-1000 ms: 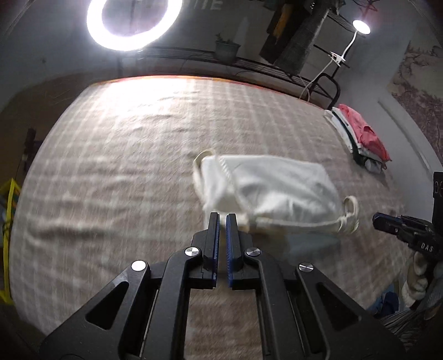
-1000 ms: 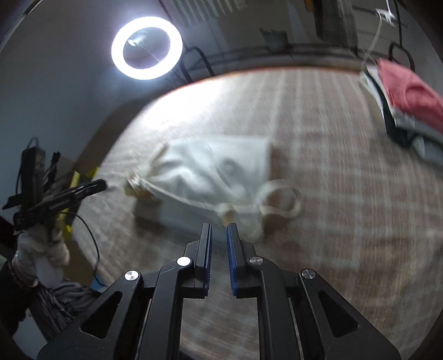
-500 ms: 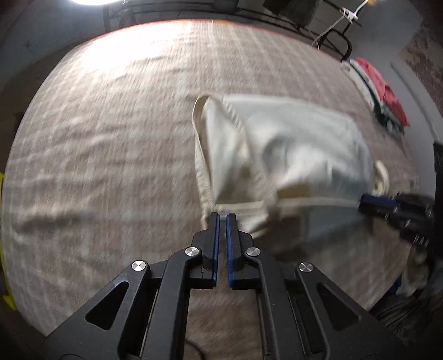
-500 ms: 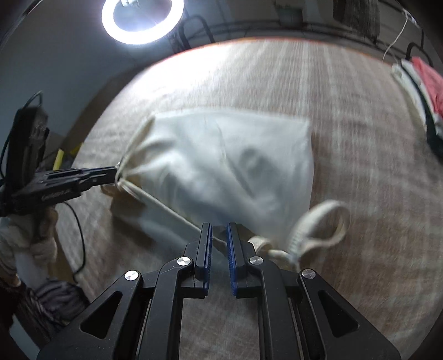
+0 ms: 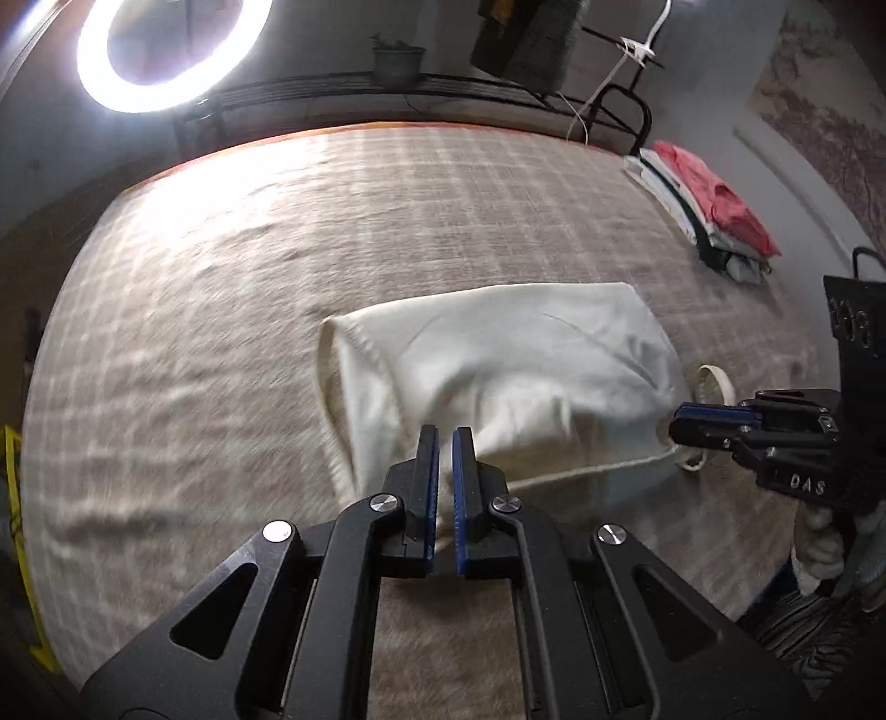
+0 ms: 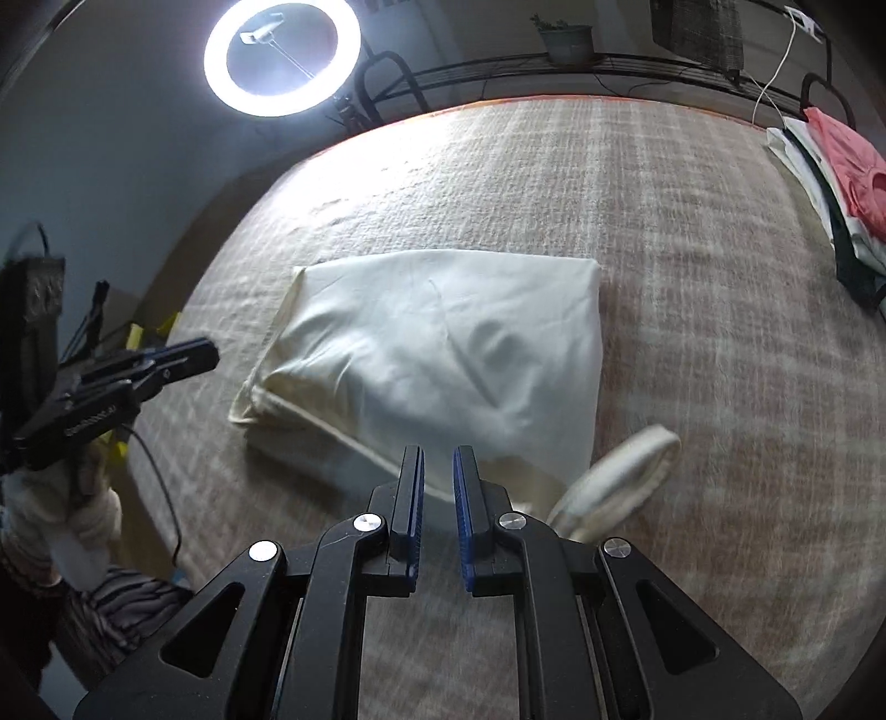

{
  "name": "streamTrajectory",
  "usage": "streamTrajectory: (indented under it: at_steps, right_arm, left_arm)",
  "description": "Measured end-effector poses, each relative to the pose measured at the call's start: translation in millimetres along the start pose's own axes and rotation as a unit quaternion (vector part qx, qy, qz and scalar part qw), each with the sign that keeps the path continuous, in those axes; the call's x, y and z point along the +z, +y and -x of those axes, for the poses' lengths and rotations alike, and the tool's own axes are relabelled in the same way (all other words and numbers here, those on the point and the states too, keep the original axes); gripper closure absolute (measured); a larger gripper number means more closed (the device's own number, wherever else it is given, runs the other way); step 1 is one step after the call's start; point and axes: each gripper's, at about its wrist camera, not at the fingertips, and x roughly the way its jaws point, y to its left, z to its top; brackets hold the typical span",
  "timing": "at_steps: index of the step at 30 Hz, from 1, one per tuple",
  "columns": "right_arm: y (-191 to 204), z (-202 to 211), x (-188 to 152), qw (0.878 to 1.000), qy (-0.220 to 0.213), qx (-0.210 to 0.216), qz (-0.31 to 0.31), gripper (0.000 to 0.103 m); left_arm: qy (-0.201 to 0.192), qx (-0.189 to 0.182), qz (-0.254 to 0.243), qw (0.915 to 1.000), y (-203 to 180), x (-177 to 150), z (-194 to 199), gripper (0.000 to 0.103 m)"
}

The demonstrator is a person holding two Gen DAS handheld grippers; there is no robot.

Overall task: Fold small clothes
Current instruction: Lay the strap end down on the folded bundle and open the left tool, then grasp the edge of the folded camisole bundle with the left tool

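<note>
A cream sleeveless garment (image 5: 498, 354) (image 6: 443, 343) lies folded into a rough rectangle on the checked blanket (image 5: 221, 277). One strap loop (image 6: 626, 471) sticks out at its near right corner. My left gripper (image 5: 446, 437) hovers over the near left hem, shut, with nothing between its fingers. In the right wrist view the left gripper (image 6: 213, 349) ends a little short of the cloth's left edge. My right gripper (image 6: 438, 457) is over the near hem beside the strap. Its jaws are nearly together and hold nothing. In the left wrist view the right gripper (image 5: 673, 427) reaches the garment's right corner.
A stack of folded clothes (image 5: 714, 210) (image 6: 847, 166), red on top, sits at the far right edge of the blanket. A ring light (image 5: 166, 50) shines behind the far edge, beside a dark rack. White-gloved hands (image 6: 72, 515) hold the grippers.
The garment has settled flatter on the blanket. The left gripper's tip, at the cloth's left corner half a second ago, now stands slightly off it. The right gripper has come in to the right corner.
</note>
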Motion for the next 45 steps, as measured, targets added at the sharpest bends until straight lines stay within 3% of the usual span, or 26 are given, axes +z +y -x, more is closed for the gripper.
streamTrajectory:
  at_steps: [5, 11, 13, 18, 23, 27, 28, 30, 32, 36, 39, 45]
  right_arm:
    - [1, -19, 4, 1.0, 0.021, -0.017, 0.012, 0.092]
    - [-2, -22, -6, 0.998, 0.035, -0.016, 0.039, 0.092]
    - [-5, -20, -7, 0.999, 0.033, -0.013, 0.035, 0.093]
    - [-6, -13, -9, 0.998, 0.036, -0.029, 0.034, 0.092]
    - [-4, -5, -23, 0.996, 0.072, -0.038, 0.048, 0.092]
    - [-2, 17, -19, 0.998, 0.038, -0.016, 0.052, 0.09]
    - [-5, 21, -14, 0.999, 0.028, -0.01, 0.043, 0.086]
    - [-14, 28, -6, 1.0, 0.007, -0.003, 0.019, 0.064]
    - [-26, 33, 2, 1.0, -0.016, 0.007, -0.012, 0.063]
    - [-33, 29, 10, 0.998, -0.041, 0.028, -0.047, 0.063]
    - [-21, 14, 7, 0.998, -0.03, 0.036, -0.035, 0.065]
    - [12, -17, -4, 0.999, 0.009, 0.009, 0.029, 0.065]
  left_arm:
    - [0.063, -0.004, -0.003, 0.998, -2, -4, -38, 0.102]
    - [0.082, -0.035, 0.034, 0.9955, 18, -53, -12, 0.1]
    - [0.087, -0.03, 0.022, 0.9955, 14, -68, -5, 0.1]
    - [0.054, -0.009, 0.024, 0.9982, 19, -77, 21, 0.1]
    - [-0.011, -0.001, 0.047, 0.9988, 33, -58, 52, 0.1]
    - [-0.013, -0.017, 0.083, 0.9964, 48, -33, 41, 0.099]
    - [-0.009, -0.024, 0.095, 0.9951, 53, -27, 34, 0.097]
    - [0.0, -0.043, 0.129, 0.9906, 64, -15, 20, 0.075]
    - [0.005, -0.059, 0.157, 0.9858, 74, -4, 7, 0.062]
    - [0.018, -0.097, 0.224, 0.9695, 100, 19, -22, 0.062]
    - [0.028, -0.12, 0.268, 0.9556, 118, 27, -38, 0.062]
    - [0.055, -0.147, 0.28, 0.947, 122, 39, -65, 0.062]
